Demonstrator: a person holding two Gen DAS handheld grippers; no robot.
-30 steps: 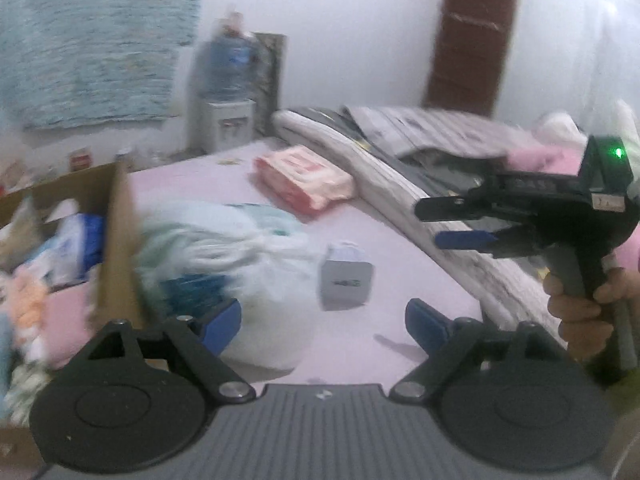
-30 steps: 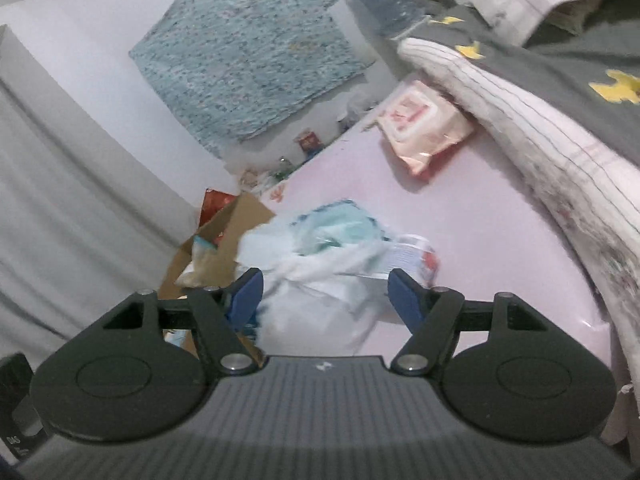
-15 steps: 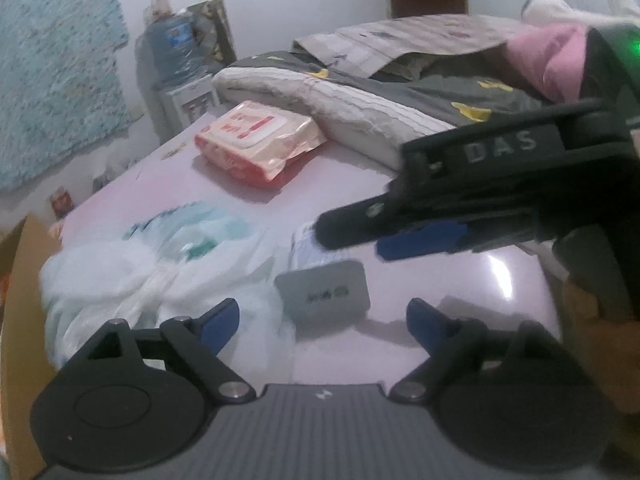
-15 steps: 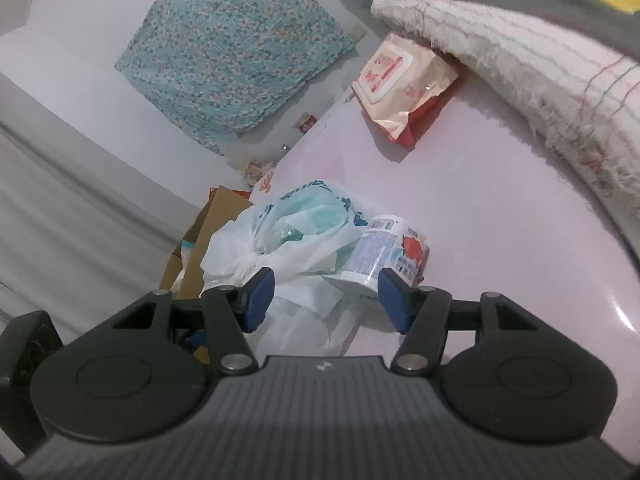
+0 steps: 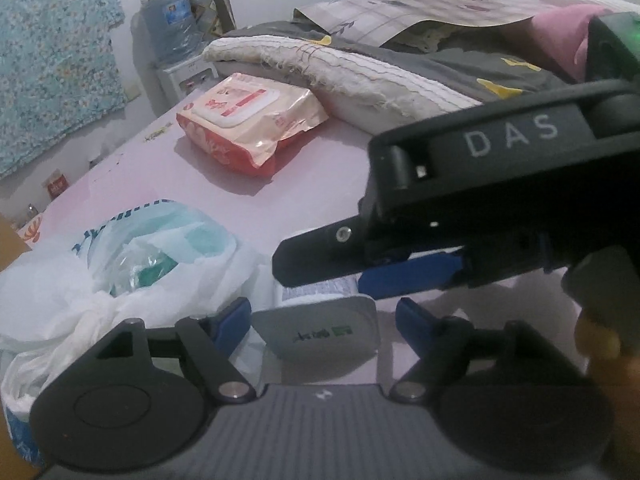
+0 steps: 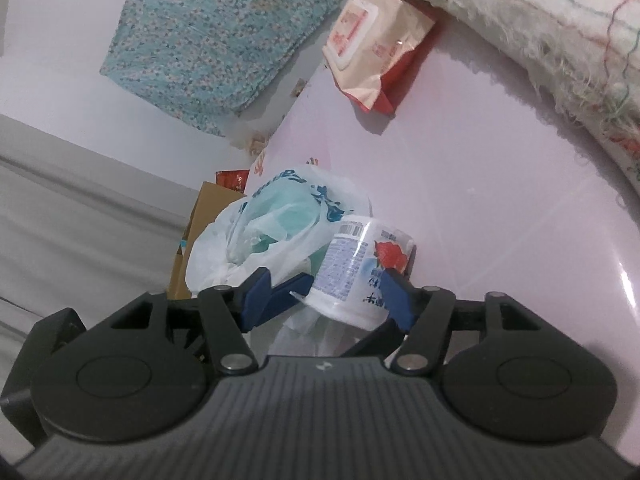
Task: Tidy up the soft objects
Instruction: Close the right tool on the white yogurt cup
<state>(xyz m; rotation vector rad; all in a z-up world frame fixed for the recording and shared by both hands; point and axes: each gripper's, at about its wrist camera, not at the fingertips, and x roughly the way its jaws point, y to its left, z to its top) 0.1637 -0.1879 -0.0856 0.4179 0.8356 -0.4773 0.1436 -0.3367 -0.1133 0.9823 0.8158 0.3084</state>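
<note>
Both grippers have come down onto the same small tissue pack [image 5: 320, 332], which lay well ahead of them 1 second ago and now sits right at their tips on the pink bed surface [image 5: 320, 184]. The left gripper [image 5: 322, 320] has its 2 blue fingers on either side of the pack's grey end face; its jaws are closing, with a visible gap on each side, so nothing is clamped yet. The right gripper [image 6: 326, 294] reaches in from the left one's right side, and in its own view the pack [image 6: 360, 272] lies between its fingers with the printed wrapper facing up. Its jaws are opening, and whether the right-hand pad touches the wrapper I cannot tell; the left-hand finger stands clear. Just to the left of both tools, touching the pack, is a knotted white plastic bag [image 5: 120, 276] with something green inside. Further ahead lies a pink wet-wipes pack [image 5: 248, 128], just beside a rolled towel [image 5: 344, 68]. A cardboard box [image 6: 204, 232] stands beyond the bag at the bed's edge. Having 2 tools crowding 1 pack suggests a pick-up or handover is about to happen; the likely risk is snagging the bag's loose plastic along with it.
</note>
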